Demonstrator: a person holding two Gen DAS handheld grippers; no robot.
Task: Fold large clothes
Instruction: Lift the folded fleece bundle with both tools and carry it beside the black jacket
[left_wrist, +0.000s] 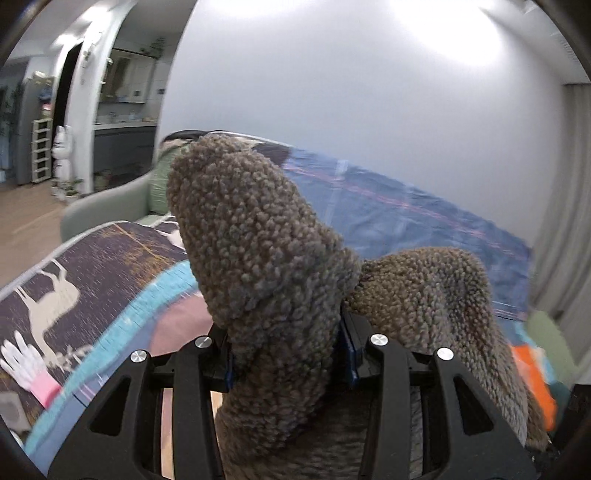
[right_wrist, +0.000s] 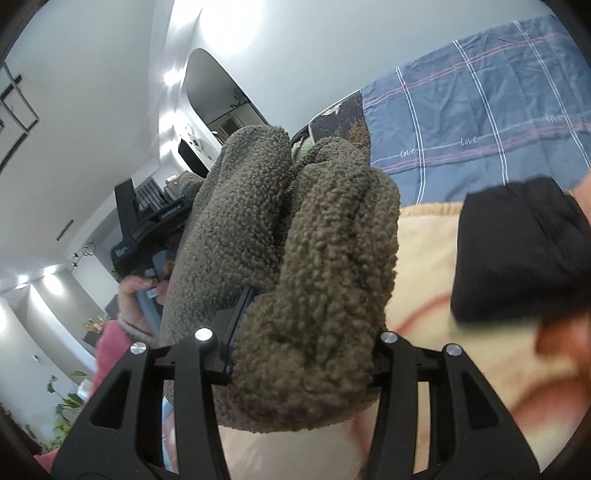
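A thick brown fleece garment (left_wrist: 258, 236) fills the middle of the left wrist view, bunched upright between the fingers of my left gripper (left_wrist: 288, 354), which is shut on it. A second fold (left_wrist: 436, 295) of it hangs to the right. In the right wrist view my right gripper (right_wrist: 303, 350) is shut on another thick wad of the same fleece garment (right_wrist: 317, 266), held above a cream blanket (right_wrist: 436, 288). Both sets of fingertips are buried in the pile. The left gripper (right_wrist: 147, 225) and a hand show at the left of that view.
A bed with a deer-print cover (left_wrist: 81, 273) lies below, a blue plaid sheet (left_wrist: 399, 206) at its far side. White gloves (left_wrist: 26, 362) rest at the cover's left edge. A folded black garment (right_wrist: 517, 251) lies on the blanket at right. A grey armchair (left_wrist: 110, 206) stands beyond the bed.
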